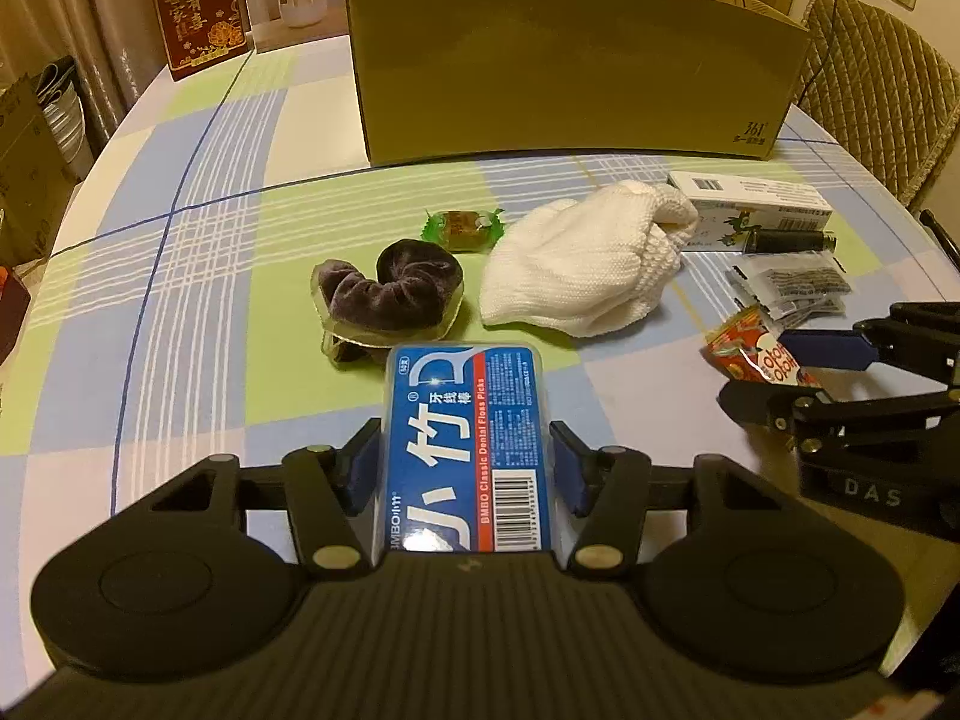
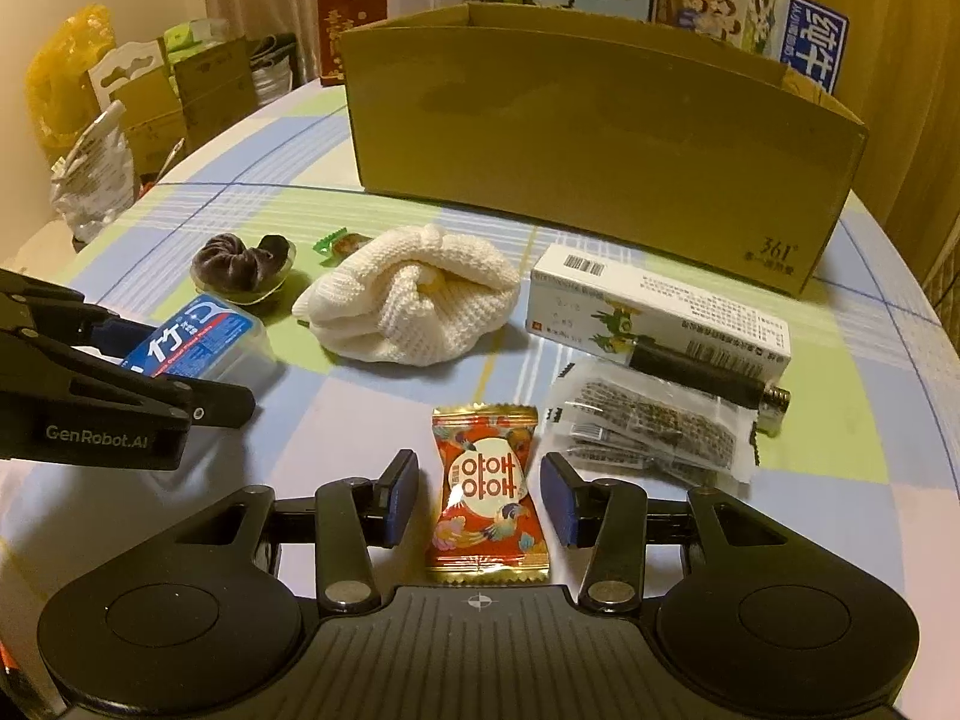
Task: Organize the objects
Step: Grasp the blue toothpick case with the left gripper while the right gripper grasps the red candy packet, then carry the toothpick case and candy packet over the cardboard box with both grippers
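We see the blue floss pick box (image 1: pixel 467 444) lying flat near the table's (image 1: pixel 180 300) front edge, label up. Beyond it sits a dark velvet scrunchie (image 1: pixel 390 297), then a green-wrapped candy (image 1: pixel 462 229). A white knitted cloth (image 1: pixel 585 264) is bunched mid-table. Toward the right edge lie a white carton (image 2: pixel 657 312), a clear packet (image 2: pixel 654 426) and a red candy packet (image 2: pixel 485 501). The open cardboard box (image 1: pixel 570 78) stands at the back.

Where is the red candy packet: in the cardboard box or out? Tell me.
Out. The red candy packet lies flat on the tablecloth, in front of the cardboard box.
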